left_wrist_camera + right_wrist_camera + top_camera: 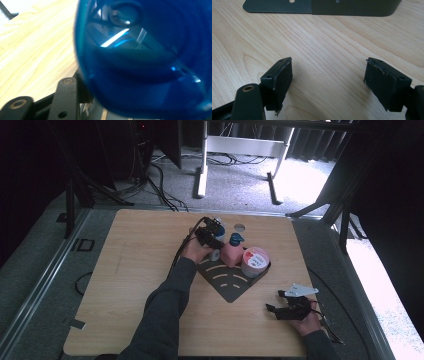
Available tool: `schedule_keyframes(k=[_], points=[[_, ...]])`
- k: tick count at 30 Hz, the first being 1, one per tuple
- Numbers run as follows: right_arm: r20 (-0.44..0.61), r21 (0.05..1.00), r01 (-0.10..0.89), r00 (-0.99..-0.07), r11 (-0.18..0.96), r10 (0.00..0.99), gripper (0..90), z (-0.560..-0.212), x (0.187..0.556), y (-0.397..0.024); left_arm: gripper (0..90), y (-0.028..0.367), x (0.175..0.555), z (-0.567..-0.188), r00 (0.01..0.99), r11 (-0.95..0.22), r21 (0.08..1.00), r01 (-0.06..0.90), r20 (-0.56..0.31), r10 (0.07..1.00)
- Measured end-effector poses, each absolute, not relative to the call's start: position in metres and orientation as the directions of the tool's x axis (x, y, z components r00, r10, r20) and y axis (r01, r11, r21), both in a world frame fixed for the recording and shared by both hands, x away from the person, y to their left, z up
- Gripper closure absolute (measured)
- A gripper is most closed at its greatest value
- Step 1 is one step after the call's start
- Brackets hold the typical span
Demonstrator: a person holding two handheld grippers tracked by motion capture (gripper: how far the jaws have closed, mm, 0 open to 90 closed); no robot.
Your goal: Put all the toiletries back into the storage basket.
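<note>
A black corner rack point(227, 285) lies on the middle of the wooden table point(140, 265). On it stand a pink bottle with a blue cap point(233, 252) and a round pink-and-white tub point(255, 262). My left gripper point(210, 237) reaches in at the rack's far left corner, against a blue translucent container point(140, 65). That container looms blurred right in front of the left gripper view, beside the one black finger point(66, 97) that I see. Whether the pads press on it is unclear. My right gripper point(328, 82) rests open over bare wood near the front right point(292, 306), with nothing between its fingers.
A small round hole point(239, 227) sits in the tabletop behind the rack. The rack's dark edge point(322, 7) lies just ahead of the right gripper. Cables and a white stand point(240, 150) are on the carpet beyond the table.
</note>
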State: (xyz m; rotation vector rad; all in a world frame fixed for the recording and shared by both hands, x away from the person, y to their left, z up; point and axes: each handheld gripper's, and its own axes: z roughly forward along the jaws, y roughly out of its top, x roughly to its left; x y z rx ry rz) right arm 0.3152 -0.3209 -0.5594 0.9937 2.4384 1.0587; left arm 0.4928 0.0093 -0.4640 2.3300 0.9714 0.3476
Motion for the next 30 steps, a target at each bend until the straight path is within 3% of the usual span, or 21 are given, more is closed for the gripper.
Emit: schedule_keyframes(k=[18, 30], points=[[-0.001, 0.731, 0.477, -0.714, 0.488, 0.7, 22.2, -0.559, 0.315, -0.321, 34.1, 0.022, 0.488, -0.464, 0.691, -0.508, 0.628, 0.589, -0.067, 0.72], [-0.001, 0.731, 0.477, -0.714, 0.488, 0.7, 22.2, -0.559, 0.315, -0.321, 30.0, 0.03, 0.478, -0.452, 0.692, -0.498, 0.647, 0.578, -0.063, 0.719]])
